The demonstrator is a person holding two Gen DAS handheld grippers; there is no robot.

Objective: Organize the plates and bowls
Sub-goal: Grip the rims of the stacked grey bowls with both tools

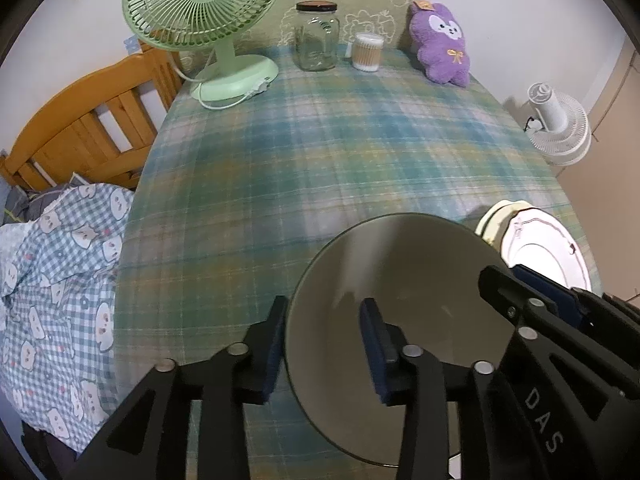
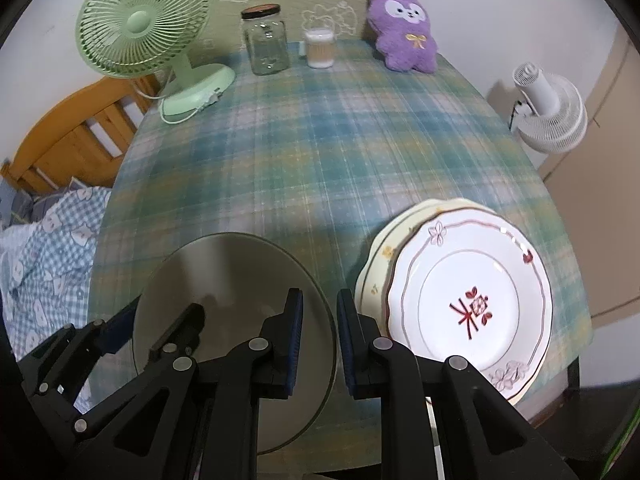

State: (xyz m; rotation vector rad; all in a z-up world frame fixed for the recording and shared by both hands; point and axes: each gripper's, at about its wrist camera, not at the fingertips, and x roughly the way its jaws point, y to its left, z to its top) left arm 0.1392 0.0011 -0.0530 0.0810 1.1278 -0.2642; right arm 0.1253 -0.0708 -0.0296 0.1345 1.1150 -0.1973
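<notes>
Black two-finger left gripper (image 1: 322, 344) with blue pads straddles the near-left rim of a round grey-beige bowl (image 1: 404, 280), one finger outside the wall and one inside, the pads standing clear of the rim, so the jaws are released around it rather than clamped. The bowl sits on the blue-green plaid tablecloth (image 1: 320, 152) at the near edge of the table. The matching right gripper (image 2: 318, 340) hangs just beside it, its left finger over the bowl's right rim and its right finger over the gap toward the plates; its pads stand nearly closed with a narrow slot between them and nothing gripped. To the right of the bowl lies a white scalloped plate with red flower motifs (image 2: 468, 300), stacked on a cream plate (image 2: 378, 264) whose rim shows along its left and far sides. Between dishes and far wall the cloth is bare. Along the far edge stand a pale green desk fan (image 1: 200, 12), a clear glass jar with a dark lid (image 1: 317, 38), a small clear tub of cotton swabs (image 1: 367, 52) and a purple plush toy (image 1: 442, 46). A white fan (image 2: 550, 114) is beyond the table's right side; a wooden bed frame (image 1: 80, 128) and checked bedding (image 1: 60, 280) crowd the left.
</notes>
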